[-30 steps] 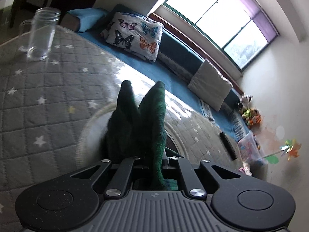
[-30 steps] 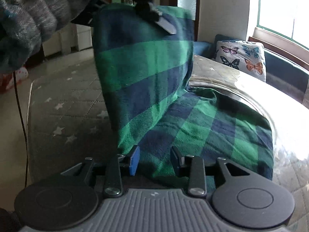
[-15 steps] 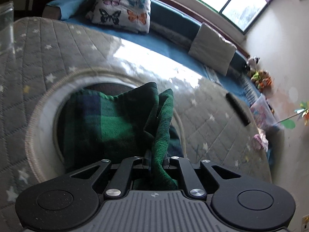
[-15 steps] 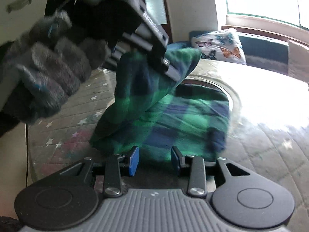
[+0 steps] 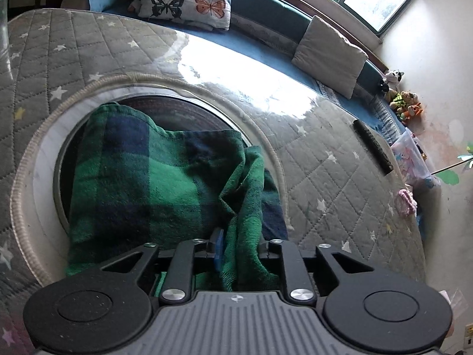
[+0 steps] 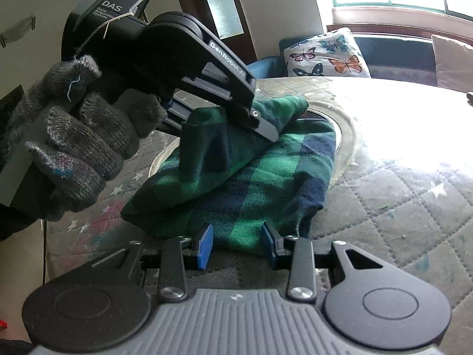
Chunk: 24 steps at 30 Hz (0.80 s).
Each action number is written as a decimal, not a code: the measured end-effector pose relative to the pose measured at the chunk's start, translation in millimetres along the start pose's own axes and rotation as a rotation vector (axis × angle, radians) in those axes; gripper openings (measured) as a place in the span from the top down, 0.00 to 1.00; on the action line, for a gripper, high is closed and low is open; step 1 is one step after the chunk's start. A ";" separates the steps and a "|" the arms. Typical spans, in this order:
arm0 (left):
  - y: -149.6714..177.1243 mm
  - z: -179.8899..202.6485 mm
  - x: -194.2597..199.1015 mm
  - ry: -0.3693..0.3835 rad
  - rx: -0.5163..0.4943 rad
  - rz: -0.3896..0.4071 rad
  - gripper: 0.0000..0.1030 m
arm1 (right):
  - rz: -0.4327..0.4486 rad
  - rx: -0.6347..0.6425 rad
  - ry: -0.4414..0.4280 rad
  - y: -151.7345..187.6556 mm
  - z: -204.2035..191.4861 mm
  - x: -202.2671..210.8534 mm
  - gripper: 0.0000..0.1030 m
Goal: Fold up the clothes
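Watching the left gripper point(image 5: 238, 247), we saw its jaws opening with a bunched ridge of the green and navy plaid cloth point(image 5: 153, 177) between them, the blue pad on one side standing just clear of the fabric. The right gripper point(image 6: 238, 242) had its blue pads standing either side of the near folded edge of the same cloth, apparently nipping that thick edge at a part-open width, though we could not be sure how firmly. The cloth lay doubled over the round ring point(image 5: 44, 159) set into the quilted star-print table cover point(image 5: 340, 183), mostly inside the ring, with its near edge spilling over the ring's near rim. We judged the chief risk to be the upper layer: it sat humped rather than flat, so once let go it could slump sideways and leave the fold crooked. A thread catching on the left pad as it drew away could also drag the layer back open. A loose right-hand pinch might let the bottom edge slide. Compared with a second earlier, the cloth no longer hung upright from the left gripper above the ring; it had been carried down and laid over the lower half, and the left jaws had gone from clamped to parting.
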State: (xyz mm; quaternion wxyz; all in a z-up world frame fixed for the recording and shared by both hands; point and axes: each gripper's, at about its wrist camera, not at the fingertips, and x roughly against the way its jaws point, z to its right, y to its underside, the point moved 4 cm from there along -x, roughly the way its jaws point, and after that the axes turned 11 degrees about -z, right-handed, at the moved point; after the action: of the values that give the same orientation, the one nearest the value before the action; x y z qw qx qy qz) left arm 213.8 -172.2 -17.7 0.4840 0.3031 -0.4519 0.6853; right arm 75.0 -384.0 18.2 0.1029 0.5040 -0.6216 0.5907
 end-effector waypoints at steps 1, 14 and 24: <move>0.3 1.2 0.0 0.005 0.000 0.001 0.74 | 0.001 -0.001 -0.001 0.2 0.2 -0.1 0.65; 5.9 7.2 -9.8 0.114 -0.014 -0.039 0.64 | 0.005 -0.007 0.008 1.2 -1.5 -2.2 0.65; 12.4 4.1 5.2 0.207 -0.059 -0.054 0.64 | 0.021 -0.018 0.038 2.8 -3.7 17.2 0.65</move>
State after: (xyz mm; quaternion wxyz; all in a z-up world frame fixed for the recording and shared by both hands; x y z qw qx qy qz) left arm 200.3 -175.5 -15.6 0.5550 0.2282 -0.4112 0.6861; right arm 63.1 -390.2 29.9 0.1128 0.4854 -0.6300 0.5956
